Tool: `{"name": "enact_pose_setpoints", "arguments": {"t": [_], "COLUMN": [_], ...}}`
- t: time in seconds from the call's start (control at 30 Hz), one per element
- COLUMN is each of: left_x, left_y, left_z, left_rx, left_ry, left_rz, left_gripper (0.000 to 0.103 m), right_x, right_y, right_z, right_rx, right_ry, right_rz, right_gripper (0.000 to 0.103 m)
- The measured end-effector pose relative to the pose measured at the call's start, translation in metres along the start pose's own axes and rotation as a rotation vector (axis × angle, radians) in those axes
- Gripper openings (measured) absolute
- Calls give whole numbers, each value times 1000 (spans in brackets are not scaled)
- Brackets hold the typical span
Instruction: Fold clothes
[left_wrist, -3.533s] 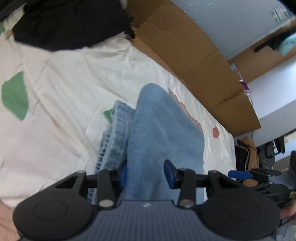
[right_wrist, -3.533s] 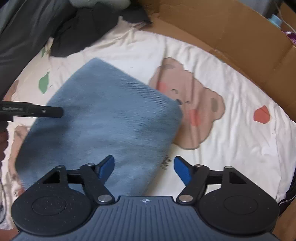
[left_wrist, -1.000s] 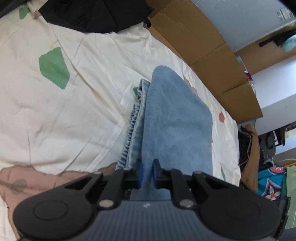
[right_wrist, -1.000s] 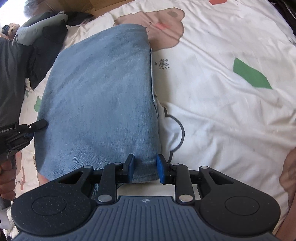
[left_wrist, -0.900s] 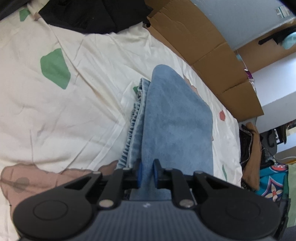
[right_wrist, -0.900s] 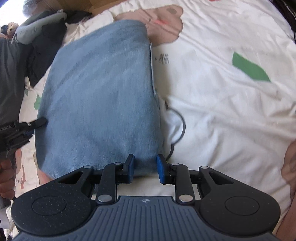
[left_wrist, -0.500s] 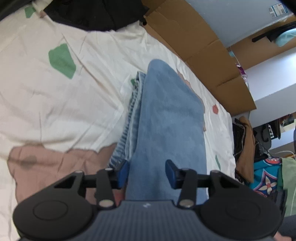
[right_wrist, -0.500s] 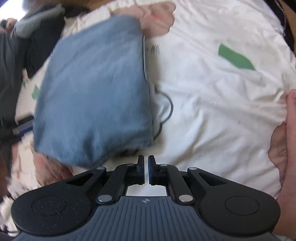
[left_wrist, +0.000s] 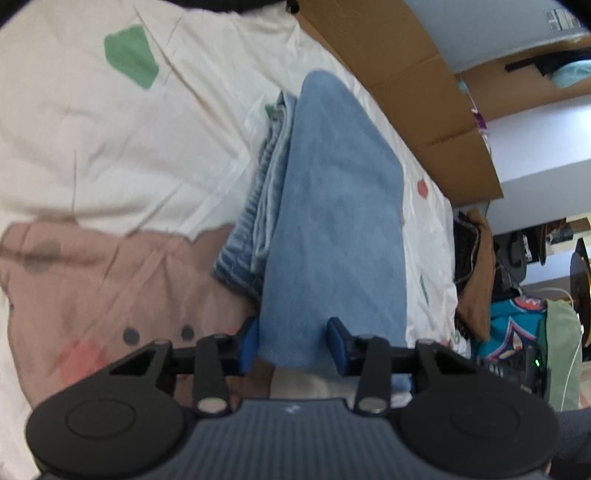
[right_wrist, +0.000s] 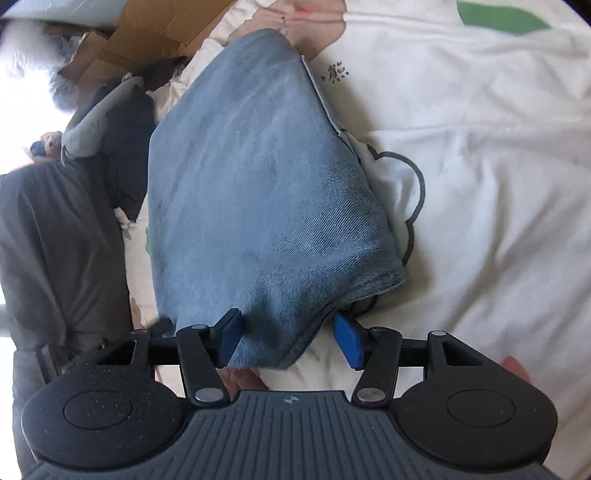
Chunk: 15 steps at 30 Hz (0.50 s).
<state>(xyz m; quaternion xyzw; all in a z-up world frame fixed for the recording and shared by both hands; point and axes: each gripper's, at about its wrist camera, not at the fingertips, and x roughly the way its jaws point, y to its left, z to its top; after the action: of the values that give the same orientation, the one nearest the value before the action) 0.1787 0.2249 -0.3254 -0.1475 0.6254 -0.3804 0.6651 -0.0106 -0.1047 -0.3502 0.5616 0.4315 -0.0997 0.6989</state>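
A folded pair of light blue jeans (left_wrist: 332, 221) lies on the white bear-print bedsheet (left_wrist: 110, 166), its layered edge showing on the left side. My left gripper (left_wrist: 293, 345) sits at the near end of the jeans. Its jaws stand apart and are closing, with the top layer's edge between them and not pinched. In the right wrist view the jeans (right_wrist: 258, 184) fill the middle. My right gripper (right_wrist: 290, 343) is at their near corner. Its jaws are opening, and the corner sits loose between the blue pads (right_wrist: 349, 345).
Flattened cardboard (left_wrist: 406, 74) lines the far edge of the bed. Dark clothes (right_wrist: 125, 147) are heaped beyond the jeans. A person's dark-clad body (right_wrist: 55, 240) is at the left. More clothes (left_wrist: 476, 266) pile up off the bed's right side. Bare sheet (right_wrist: 480, 184) spreads to the right.
The left jaws, shut on the jeans' edge a second ago, have come apart. The right jaws let go, shut empty just off the corner, then opened around it as the gripper rolled.
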Motion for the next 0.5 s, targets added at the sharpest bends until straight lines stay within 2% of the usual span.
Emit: {"name": "enact_pose_setpoints", "arguments": {"t": [0.13,0.23,0.27,0.33,0.43,0.5], "left_x": [-1,-4,-4,-2,0,1], "left_y": [5,13,13,14,18,19], "left_z": [-6,-7,-7,-8,-8,-8], "left_rx": [-26,-51,-50,-53,-60,-62], "left_ry": [-15,-28,-32,-37,-41,-47], "left_rz": [-4,-24,-24,-18,-7,2], "left_gripper": [24,20,20,19,19,19], "right_x": [15,24,26,31,34,36], "right_y": [-10,-10,-9,-6,-3,1], "right_z": [-4,-11,-13,-17,-18,-18], "right_rx": [85,90,85,74,53,27], "right_ry": [5,31,42,63,62,63], "right_rz": [61,82,86,96,101,97], "right_gripper": [63,60,54,33,24,23]}}
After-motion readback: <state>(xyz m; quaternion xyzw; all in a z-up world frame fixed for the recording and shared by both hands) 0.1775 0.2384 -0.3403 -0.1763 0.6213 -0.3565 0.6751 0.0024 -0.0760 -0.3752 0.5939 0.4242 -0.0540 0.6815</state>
